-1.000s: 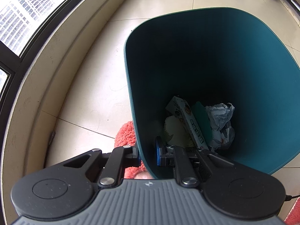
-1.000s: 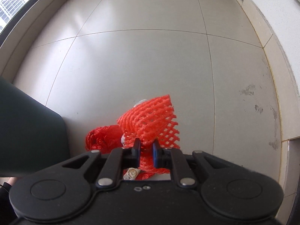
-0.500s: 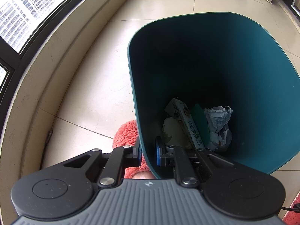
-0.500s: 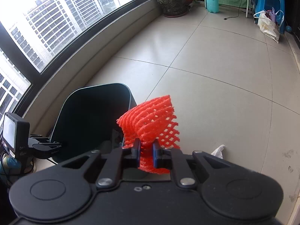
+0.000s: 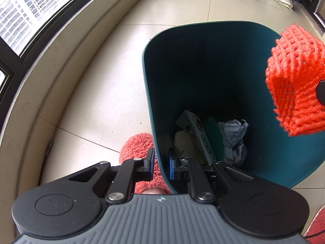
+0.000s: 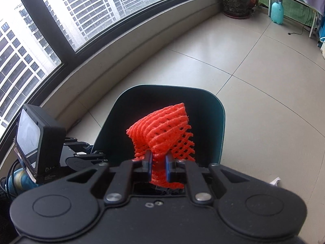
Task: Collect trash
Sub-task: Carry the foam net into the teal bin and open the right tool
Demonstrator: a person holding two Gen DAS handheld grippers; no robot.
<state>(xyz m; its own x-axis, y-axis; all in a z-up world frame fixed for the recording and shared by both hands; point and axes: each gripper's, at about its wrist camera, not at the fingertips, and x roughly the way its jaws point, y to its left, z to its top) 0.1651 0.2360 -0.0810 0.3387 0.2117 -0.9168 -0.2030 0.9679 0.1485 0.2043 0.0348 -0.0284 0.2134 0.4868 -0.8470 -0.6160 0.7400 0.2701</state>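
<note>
The orange foam net, clamped in the right gripper above the teal bin (rim pinched by the left gripper), is light and springy; released off-centre, it may catch the rim and fall onto the floor.

Potted plant, spray bottle

bright daylight from the window, soft shadows, sharp focus, strong fisheye bending at edges.
</note>
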